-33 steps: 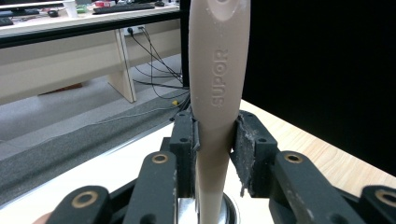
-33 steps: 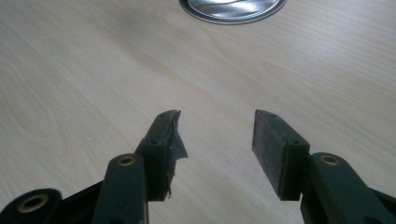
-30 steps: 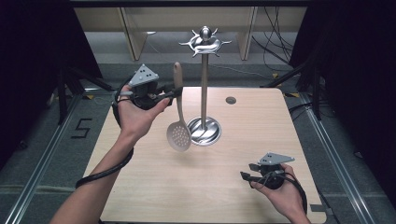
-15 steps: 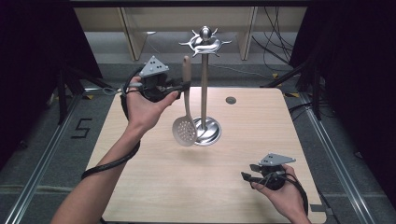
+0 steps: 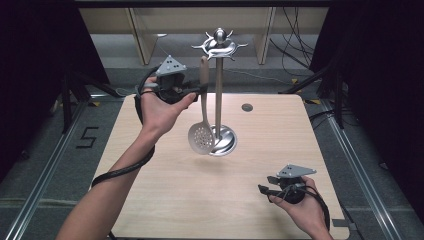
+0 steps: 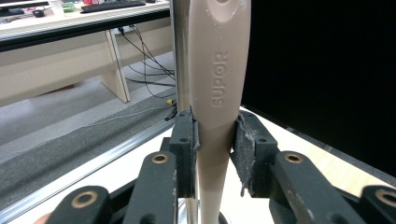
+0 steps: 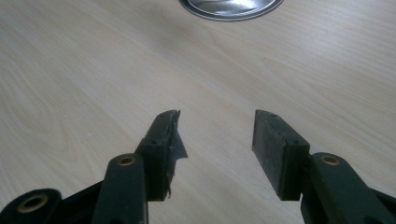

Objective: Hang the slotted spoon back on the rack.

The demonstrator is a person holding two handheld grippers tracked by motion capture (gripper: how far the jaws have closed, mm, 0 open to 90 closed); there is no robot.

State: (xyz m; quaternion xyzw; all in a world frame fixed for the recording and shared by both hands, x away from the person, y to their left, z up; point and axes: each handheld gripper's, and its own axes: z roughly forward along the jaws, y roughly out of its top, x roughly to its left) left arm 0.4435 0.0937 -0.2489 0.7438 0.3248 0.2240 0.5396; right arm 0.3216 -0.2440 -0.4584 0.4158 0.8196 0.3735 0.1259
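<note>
Left gripper (image 5: 197,91) clamped on skimmer (image 5: 202,131) handle, long axis upright, perforated bowl hanging low over the table (image 5: 150,190), handle top just below and at 9 o'clock of the rack (image 5: 219,95) crown hooks. Pole just beside the handle at 3 o'clock, likely obstruction to hooking on. Right gripper (image 7: 215,135) open and empty, resting at 5 o'clock, well apart; left hand nearer.

beige skimmer (image 5: 202,107), silver rack (image 5: 218,95), black jaws
</note>
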